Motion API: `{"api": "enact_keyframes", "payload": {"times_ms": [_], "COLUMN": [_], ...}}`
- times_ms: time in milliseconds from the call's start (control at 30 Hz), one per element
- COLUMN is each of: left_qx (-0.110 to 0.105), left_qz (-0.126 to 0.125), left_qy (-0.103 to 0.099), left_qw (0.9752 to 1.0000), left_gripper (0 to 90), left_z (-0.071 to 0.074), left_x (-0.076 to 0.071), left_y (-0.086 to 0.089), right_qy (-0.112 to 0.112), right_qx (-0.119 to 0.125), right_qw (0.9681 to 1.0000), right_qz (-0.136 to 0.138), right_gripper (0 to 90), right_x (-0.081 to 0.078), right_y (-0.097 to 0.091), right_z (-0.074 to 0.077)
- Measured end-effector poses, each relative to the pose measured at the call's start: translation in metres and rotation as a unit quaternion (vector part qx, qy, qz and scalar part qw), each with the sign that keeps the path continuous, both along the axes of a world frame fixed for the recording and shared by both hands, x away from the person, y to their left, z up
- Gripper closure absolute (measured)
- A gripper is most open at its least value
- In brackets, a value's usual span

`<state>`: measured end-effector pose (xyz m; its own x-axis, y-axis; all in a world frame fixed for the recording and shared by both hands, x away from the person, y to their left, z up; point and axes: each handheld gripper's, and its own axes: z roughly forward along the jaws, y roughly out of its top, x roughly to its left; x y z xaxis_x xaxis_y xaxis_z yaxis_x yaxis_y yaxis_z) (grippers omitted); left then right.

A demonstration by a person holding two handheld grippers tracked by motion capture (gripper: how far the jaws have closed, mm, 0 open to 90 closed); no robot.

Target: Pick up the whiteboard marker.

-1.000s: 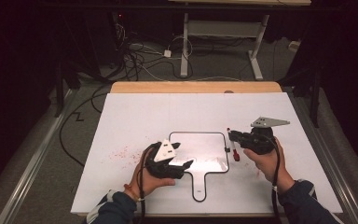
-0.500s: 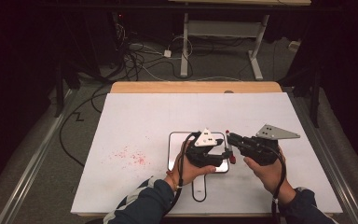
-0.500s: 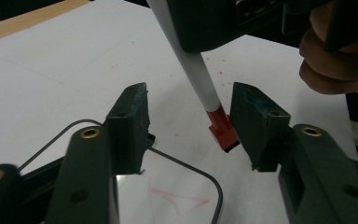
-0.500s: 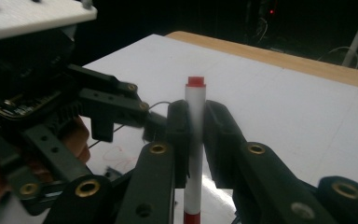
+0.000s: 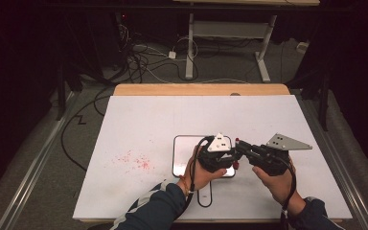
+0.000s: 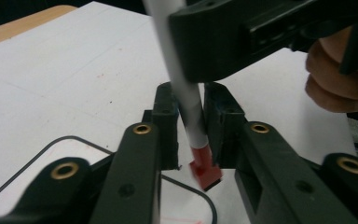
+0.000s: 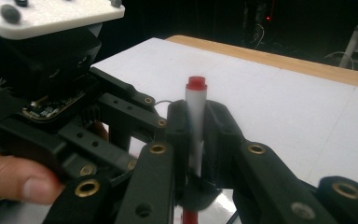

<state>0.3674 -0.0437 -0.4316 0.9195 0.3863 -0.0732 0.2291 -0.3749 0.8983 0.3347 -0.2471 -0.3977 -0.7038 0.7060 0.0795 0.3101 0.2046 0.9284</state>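
Your work surface is a white table top with a wooden strip along its far edge. On it lies a small white board with a dark outline (its handle-like tab extends toward your side). Left of that board you will find a scatter of red specks on the white surface. Beyond the table, cables lie tangled on the grey floor, near the white legs of a second table.

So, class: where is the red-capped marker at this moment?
The marker is held off the table between both grippers, right of centre in the high view, above the small whiteboard; the right gripper clamps its barrel, the left gripper its capped end.
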Motion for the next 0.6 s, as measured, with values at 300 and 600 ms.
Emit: {"api": "enact_keyframes", "payload": {"times_ms": [300,600], "left_qx": [0.023,0.018], "left_qz": [-0.016,-0.027], "left_qy": [0.012,0.025], "left_qw": [0.9996,0.9991], "left_gripper": [78.5,78.7], "left_z": [-0.020,-0.028], "left_x": [0.006,0.010], "left_y": [0.001,0.002], "right_qy": [0.019,0.003], "right_qx": [-0.010,-0.027], "right_qw": [0.9996,0.9994], "right_qz": [-0.019,-0.022], "right_gripper": [65.0,45.3], "right_x": [-0.012,-0.028], "right_y": [-0.002,-0.027], "right_z": [-0.008,-0.008]}}
